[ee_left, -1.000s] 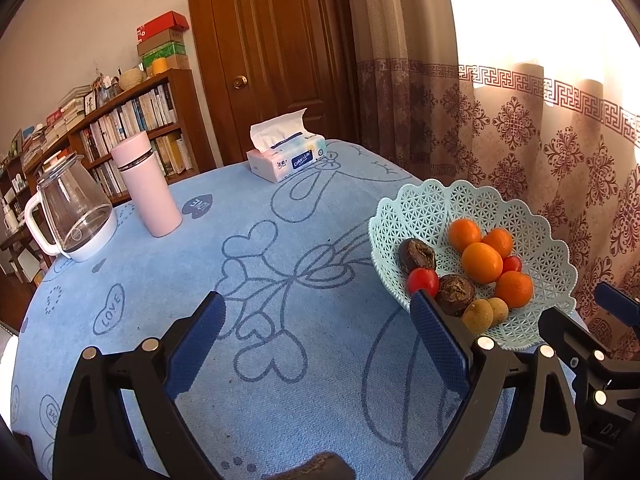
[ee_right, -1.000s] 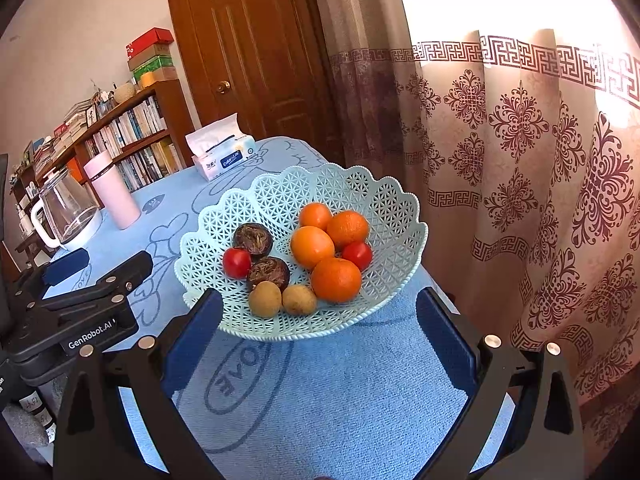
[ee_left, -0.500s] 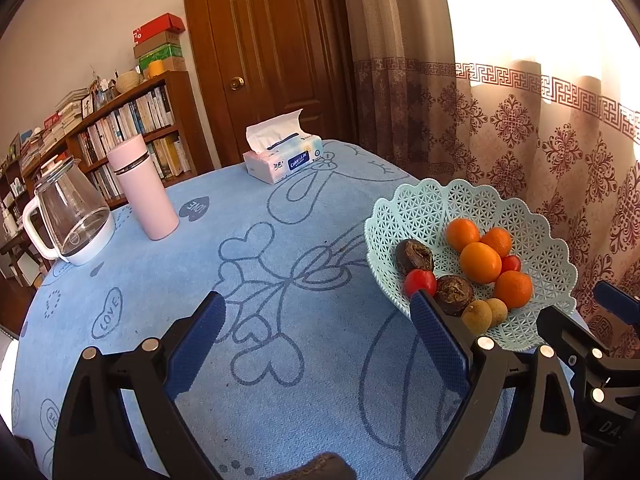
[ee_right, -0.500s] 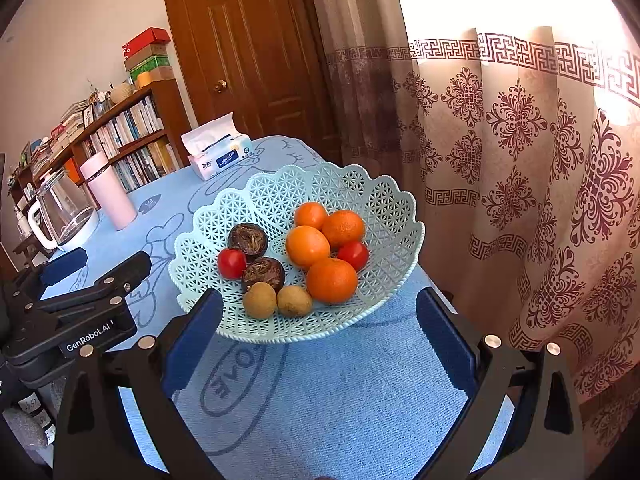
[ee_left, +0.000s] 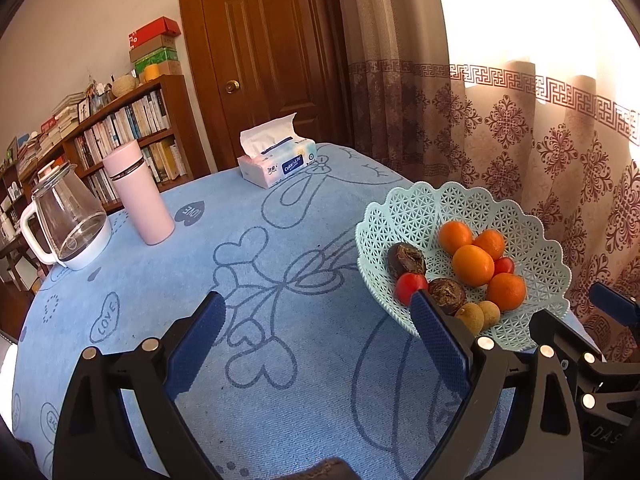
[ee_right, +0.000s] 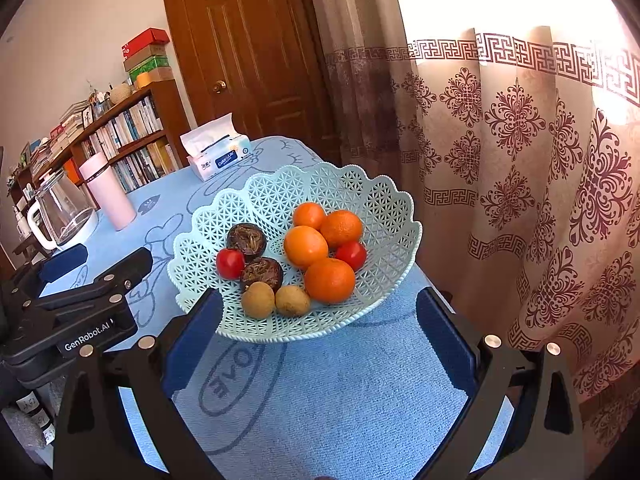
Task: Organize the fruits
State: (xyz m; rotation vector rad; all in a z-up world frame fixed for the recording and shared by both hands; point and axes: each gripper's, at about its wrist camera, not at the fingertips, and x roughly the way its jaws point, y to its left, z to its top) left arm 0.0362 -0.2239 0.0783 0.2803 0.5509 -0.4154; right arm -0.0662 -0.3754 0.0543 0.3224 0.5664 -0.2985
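Risk first: the pale-green lattice plastic fruit basket (ee_right: 394,216) is sitting close to the table's curtain-side edge, so a push from either tool could be sliding or tipping it that way. Its load is loose and round: four oranges (ee_right: 306,246), two red tomatoes (ee_right: 230,263), two dark wrinkled fruits (ee_right: 262,273), two small tan longan-like fruits (ee_right: 258,300). Pinching one could be nudging its neighbours into rolling, and the tomatoes are likely bruising under a hard squeeze.

The right gripper (ee_right: 320,316) is hovering low in front of the basket, pointing at it over the blue heart-print tablecloth (ee_right: 340,380), jaws spread wide, holding nothing. Its left pad is overlapping the basket's near rim in view; contact cannot be told.

The left gripper (ee_left: 320,312) is hanging over open cloth left of the basket, angled across the table, jaws equally wide and empty.

Well apart at the far side: a clear glass kettle (ee_left: 66,222), a pink cylindrical flask (ee_left: 140,196), a white-and-blue tissue pack (ee_left: 278,160).

No sorting destination is showing yet.
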